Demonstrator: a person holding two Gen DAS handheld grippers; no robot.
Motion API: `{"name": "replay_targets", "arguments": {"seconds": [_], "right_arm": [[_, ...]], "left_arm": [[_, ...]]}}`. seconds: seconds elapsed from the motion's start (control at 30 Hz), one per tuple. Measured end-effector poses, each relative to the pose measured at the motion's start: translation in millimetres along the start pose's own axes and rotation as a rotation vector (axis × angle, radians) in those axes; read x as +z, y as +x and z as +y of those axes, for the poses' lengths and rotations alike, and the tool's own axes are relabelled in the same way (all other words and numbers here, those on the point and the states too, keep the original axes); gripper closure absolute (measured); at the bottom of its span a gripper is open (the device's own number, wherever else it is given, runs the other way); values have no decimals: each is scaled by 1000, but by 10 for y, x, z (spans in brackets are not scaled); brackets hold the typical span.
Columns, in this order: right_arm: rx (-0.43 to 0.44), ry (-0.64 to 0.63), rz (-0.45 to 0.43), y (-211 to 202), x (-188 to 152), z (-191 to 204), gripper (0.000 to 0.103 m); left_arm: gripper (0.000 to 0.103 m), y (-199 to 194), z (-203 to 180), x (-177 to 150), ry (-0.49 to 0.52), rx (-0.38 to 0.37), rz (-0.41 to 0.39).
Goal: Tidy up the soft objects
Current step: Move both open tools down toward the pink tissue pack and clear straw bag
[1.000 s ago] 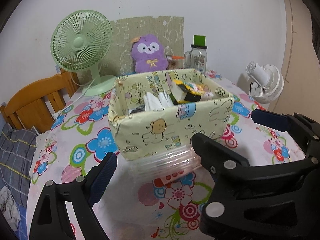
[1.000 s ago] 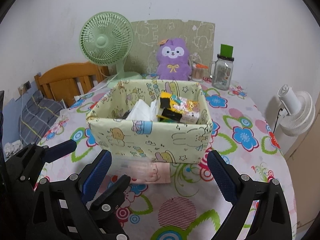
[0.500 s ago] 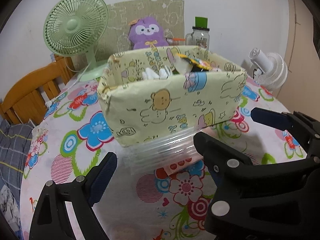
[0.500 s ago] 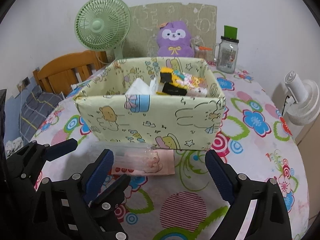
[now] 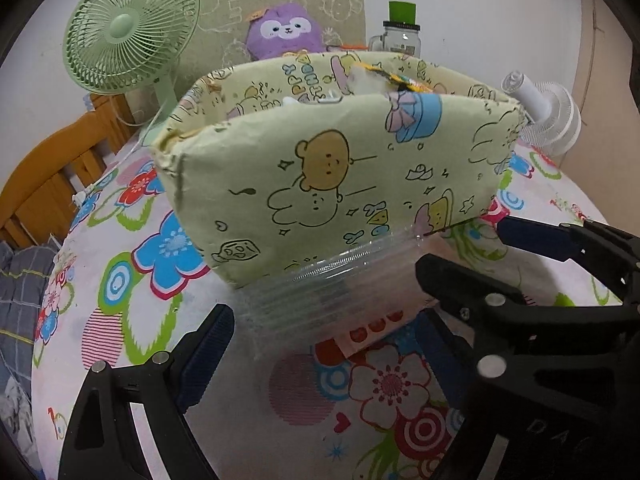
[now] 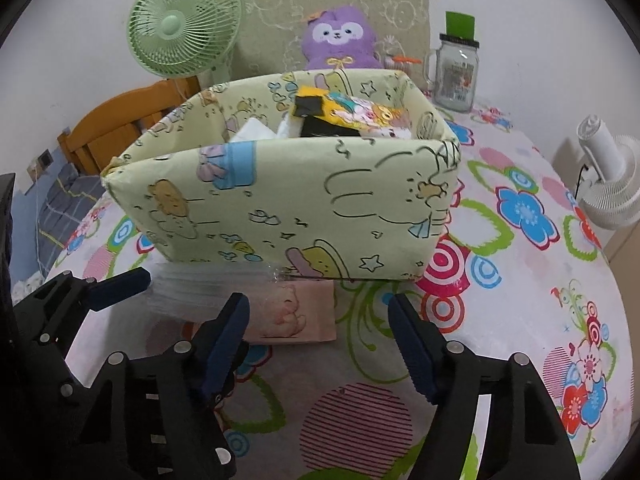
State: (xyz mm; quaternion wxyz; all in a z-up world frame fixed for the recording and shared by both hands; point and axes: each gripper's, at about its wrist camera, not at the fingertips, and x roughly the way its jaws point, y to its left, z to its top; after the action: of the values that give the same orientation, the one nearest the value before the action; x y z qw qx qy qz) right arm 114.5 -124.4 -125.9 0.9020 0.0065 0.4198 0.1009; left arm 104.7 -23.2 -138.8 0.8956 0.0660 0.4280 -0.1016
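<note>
A pale green cartoon-print fabric box (image 5: pixel 340 176) (image 6: pixel 304 208) holds white and yellow-black soft items (image 6: pixel 348 118). A stack of clear zip bags with a pink bear print (image 5: pixel 340 300) (image 6: pixel 248 300) lies flat on the floral tablecloth against the box's near wall. My left gripper (image 5: pixel 320 340) is open, low over the stack, its fingers either side of it. My right gripper (image 6: pixel 320 340) is open, just right of the left one, over the pink end of the stack. Its finger (image 5: pixel 532 236) shows in the left wrist view.
A green desk fan (image 6: pixel 184 28), a purple plush (image 6: pixel 340 36) and a glass mug jar with a green lid (image 6: pixel 456 76) stand behind the box by the wall. A white fan (image 6: pixel 612 184) is at the right table edge. A wooden chair (image 5: pixel 44 184) is left.
Both grippers have moved forward and down toward the bag stack and the box, which now look much larger. Both stay open.
</note>
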Motion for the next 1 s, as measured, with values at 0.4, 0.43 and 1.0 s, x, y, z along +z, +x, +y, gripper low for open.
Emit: {"name": "replay_targets", "arguments": {"seconds": [0.4, 0.43, 1.0], "right_arm": [[31, 32, 22, 92, 40, -97, 38], [32, 34, 24, 99, 39, -102, 38], [22, 30, 27, 58, -12, -95, 38]], "left_arm": [[2, 129, -36, 98, 11, -18, 15], [2, 141, -32, 107, 10, -21, 16], [58, 10, -285, 43, 54, -57, 20]]}}
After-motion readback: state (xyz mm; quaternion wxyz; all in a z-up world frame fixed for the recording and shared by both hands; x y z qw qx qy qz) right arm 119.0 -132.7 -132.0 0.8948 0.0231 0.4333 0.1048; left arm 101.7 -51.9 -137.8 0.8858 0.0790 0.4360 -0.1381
